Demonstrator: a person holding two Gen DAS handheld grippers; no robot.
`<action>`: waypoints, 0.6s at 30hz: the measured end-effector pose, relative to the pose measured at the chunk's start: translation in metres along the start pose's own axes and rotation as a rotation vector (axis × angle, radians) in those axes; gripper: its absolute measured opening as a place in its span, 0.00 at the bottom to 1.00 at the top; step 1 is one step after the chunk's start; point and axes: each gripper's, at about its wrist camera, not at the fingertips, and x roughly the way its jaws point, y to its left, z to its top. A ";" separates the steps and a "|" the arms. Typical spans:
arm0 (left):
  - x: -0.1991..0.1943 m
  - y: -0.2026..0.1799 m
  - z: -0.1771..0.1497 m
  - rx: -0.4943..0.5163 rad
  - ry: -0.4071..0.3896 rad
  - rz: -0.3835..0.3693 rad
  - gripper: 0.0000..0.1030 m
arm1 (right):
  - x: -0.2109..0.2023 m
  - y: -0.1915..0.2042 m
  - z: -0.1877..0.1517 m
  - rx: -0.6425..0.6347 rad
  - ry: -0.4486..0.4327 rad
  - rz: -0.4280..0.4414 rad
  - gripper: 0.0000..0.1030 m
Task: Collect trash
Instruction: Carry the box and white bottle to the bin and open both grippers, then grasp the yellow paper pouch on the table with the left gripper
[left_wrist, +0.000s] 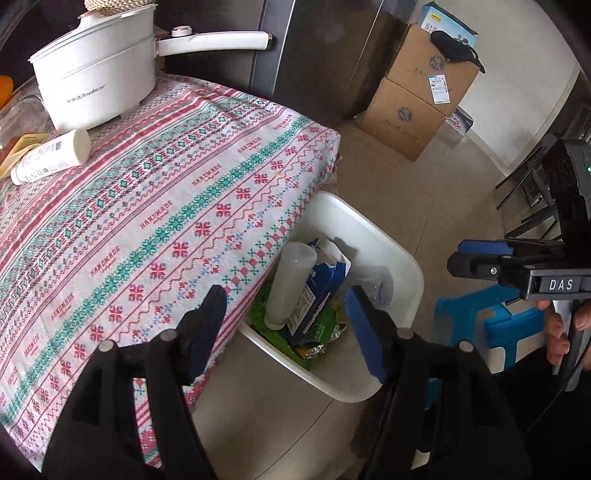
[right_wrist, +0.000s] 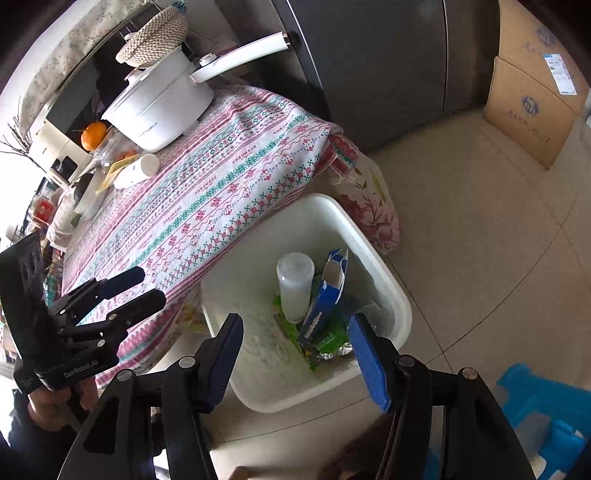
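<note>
A white bin (left_wrist: 384, 240) (right_wrist: 391, 280) stands on the floor beside the table. In it lie a translucent plastic bottle (left_wrist: 290, 280) (right_wrist: 295, 284), a blue carton (left_wrist: 325, 284) (right_wrist: 328, 291), green wrappers (right_wrist: 328, 338) and foil (left_wrist: 325, 343). My left gripper (left_wrist: 284, 325) is open and empty, at the table edge above the bin; it also shows in the right wrist view (right_wrist: 144, 291). My right gripper (right_wrist: 295, 354) is open and empty above the bin; it shows at the right in the left wrist view (left_wrist: 458, 258). A white tube (left_wrist: 51, 155) (right_wrist: 136, 170) lies on the table.
The table carries a patterned cloth (left_wrist: 166, 192) (right_wrist: 221, 177), a white electric pot (left_wrist: 96, 81) (right_wrist: 159, 107) and an orange (right_wrist: 94, 134). Cardboard boxes (left_wrist: 417, 92) stand by a dark fridge (right_wrist: 369, 66). A blue stool (left_wrist: 480, 325) (right_wrist: 546, 417) is on the right.
</note>
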 end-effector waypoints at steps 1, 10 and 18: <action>-0.003 0.003 -0.001 -0.003 -0.003 0.004 0.66 | 0.000 0.003 0.001 -0.004 -0.002 0.003 0.60; -0.026 0.042 -0.007 -0.079 -0.037 0.059 0.74 | 0.008 0.030 0.011 -0.043 -0.003 0.012 0.62; -0.048 0.096 -0.012 -0.224 -0.062 0.167 0.85 | 0.023 0.071 0.022 -0.092 0.003 0.024 0.69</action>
